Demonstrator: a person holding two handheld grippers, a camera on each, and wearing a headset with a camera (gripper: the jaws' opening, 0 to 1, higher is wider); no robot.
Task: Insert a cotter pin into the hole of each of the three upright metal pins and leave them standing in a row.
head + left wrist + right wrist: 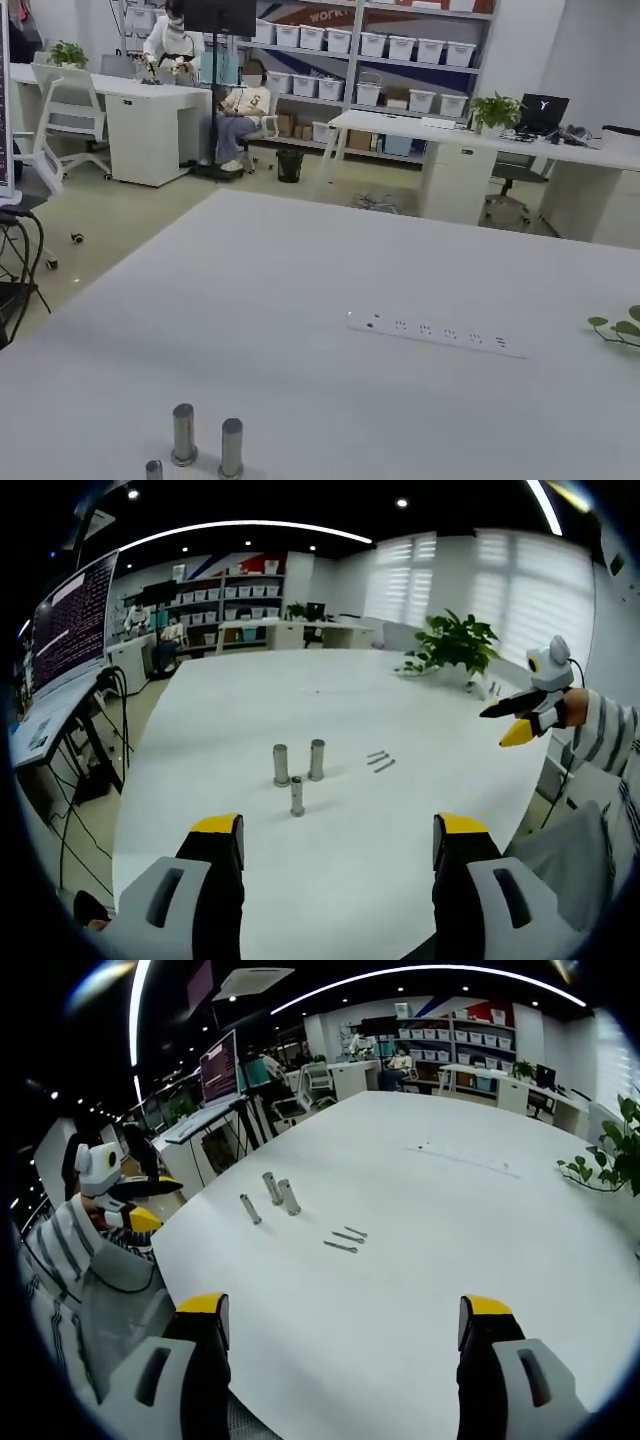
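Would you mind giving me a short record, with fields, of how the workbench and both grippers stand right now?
metal pins: three, upright, clustered close together
cotter pins: three, lying loose on the table beside the metal pins, none inserted
left gripper: open, empty, back from the parts
right gripper: open, empty, back from the parts
other items: power strip, plant
task progress: not started
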